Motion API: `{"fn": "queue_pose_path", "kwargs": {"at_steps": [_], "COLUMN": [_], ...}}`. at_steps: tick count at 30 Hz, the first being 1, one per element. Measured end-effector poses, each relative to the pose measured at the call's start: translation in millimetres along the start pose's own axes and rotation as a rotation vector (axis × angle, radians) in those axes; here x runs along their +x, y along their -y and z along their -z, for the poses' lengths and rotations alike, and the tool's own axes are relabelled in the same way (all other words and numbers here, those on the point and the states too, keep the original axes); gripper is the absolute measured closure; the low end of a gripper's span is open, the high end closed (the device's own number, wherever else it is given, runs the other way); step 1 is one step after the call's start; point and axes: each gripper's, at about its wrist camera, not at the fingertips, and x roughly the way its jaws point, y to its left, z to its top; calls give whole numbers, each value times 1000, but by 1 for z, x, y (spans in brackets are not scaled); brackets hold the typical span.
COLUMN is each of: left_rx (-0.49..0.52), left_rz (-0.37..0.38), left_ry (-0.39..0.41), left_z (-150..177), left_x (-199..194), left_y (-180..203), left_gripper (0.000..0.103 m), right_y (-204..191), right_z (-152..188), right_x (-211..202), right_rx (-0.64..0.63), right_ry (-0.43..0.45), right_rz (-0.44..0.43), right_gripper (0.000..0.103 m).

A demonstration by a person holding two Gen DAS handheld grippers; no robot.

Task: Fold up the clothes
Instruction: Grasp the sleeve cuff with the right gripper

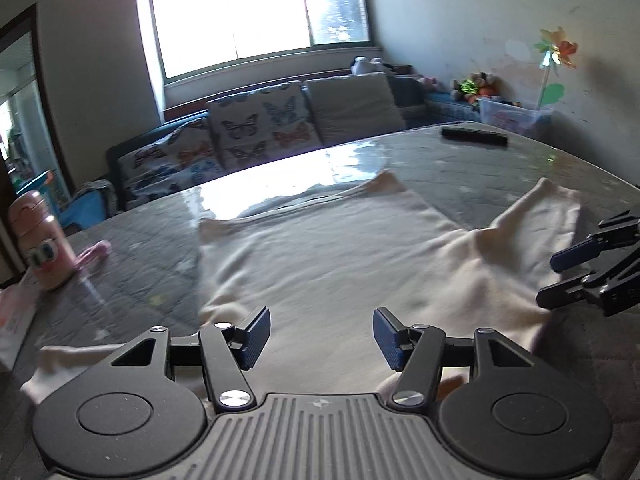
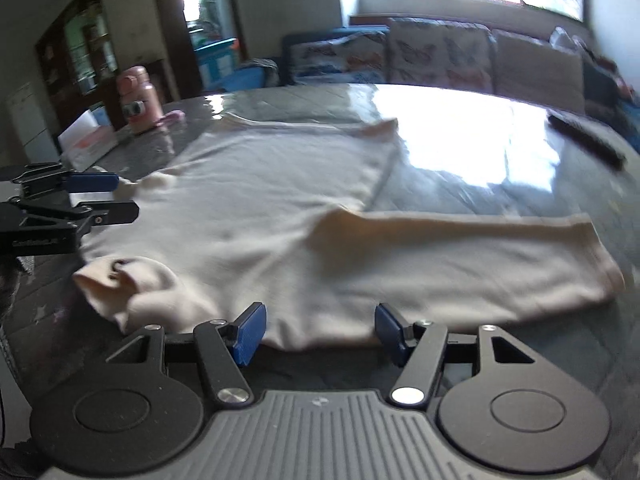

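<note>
A cream long-sleeved garment (image 1: 340, 256) lies spread flat on a grey quilted table (image 1: 500, 168) with a glossy cover that reflects the window light. The left gripper (image 1: 321, 338) hangs over the near edge of the cloth with its jaws standing apart; its blue pads (image 1: 254, 338) press on nothing, and only flat fabric shows in the gap between them. No earlier picture confirms how they got there. The right gripper (image 2: 320, 334) likewise stands with jaws apart, just short of the garment's near hem, nothing pinched between its blue pads (image 2: 250, 334). In the right wrist view one sleeve (image 2: 460, 256) stretches out flat ahead and to the right of the right gripper, while the collar area (image 2: 128, 284) lies bunched ahead and to its left. The left gripper appears at the left edge of that view, its fingers above the cloth edge; the right gripper appears at the right edge of the left wrist view, over the far sleeve. Well to the left of the left gripper stands a pink bottle (image 1: 42, 240) with a cartoon face, upright on the table, with a small pink item (image 1: 94, 254) just beside it. Far ahead and to the right lies a dark flat object (image 1: 474, 136). Beyond the table is a sofa with butterfly-print cushions (image 1: 260, 128)
</note>
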Motion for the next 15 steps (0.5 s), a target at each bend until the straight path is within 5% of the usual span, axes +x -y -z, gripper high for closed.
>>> {"fn": "queue_pose_path", "kwargs": {"at_steps": [7, 15], "left_rx": [45, 83], "left_rz": [57, 113], "left_ry": [-15, -54], "left_z": [-11, -10], "left_x": [19, 36], "left_y": [33, 64], "left_gripper": [42, 42], "right_y": [26, 101], "right_z": [9, 10], "right_x": [-19, -34], "right_rx": [50, 247], "right_ry": [18, 105], "right_rz": [17, 227], "right_gripper": [42, 47]}}
